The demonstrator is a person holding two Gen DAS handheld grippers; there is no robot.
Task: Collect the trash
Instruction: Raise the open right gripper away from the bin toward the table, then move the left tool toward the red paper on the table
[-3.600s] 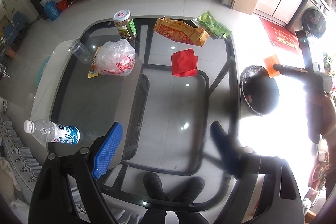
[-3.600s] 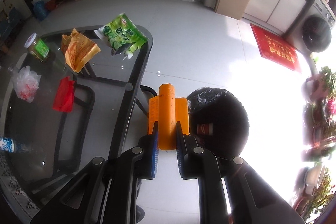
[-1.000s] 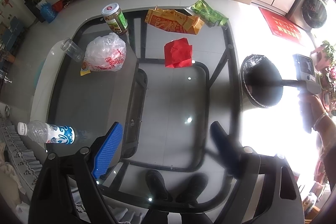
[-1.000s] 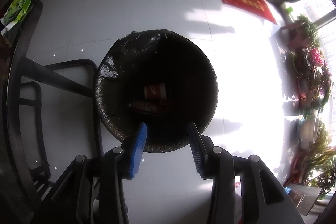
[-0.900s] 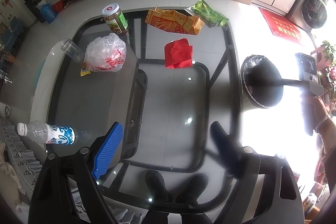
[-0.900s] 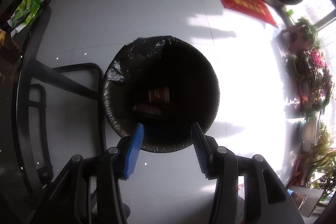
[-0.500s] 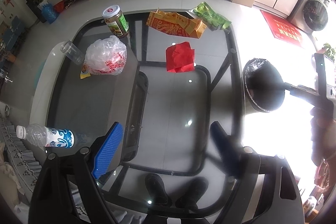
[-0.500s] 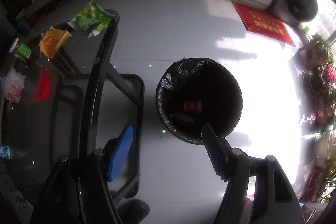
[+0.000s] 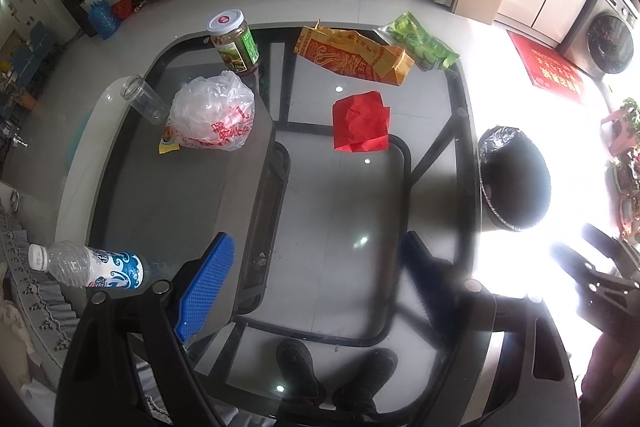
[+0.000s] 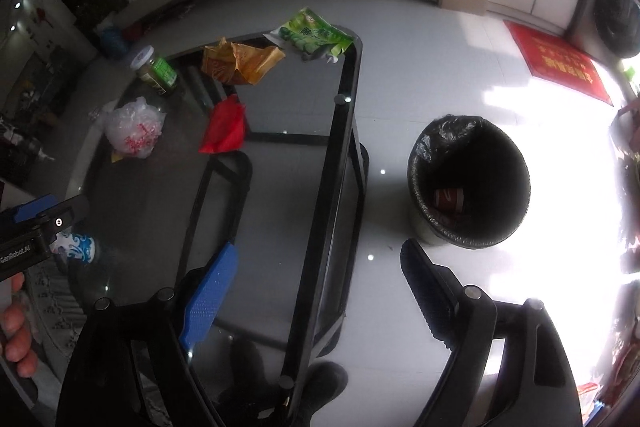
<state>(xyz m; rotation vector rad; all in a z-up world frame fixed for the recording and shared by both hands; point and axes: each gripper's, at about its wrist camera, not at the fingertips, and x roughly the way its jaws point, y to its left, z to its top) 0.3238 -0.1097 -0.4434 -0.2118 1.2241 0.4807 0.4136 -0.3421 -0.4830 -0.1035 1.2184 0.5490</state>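
Right wrist view: your right gripper has just been opening and is empty; trash bin at centre right. Next, reach the red paper at upper left.

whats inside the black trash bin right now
In the right wrist view the trash bin, lined with a black bag, holds a red paper cup lying near the bottom. The rest of the inside is too dark to make out.
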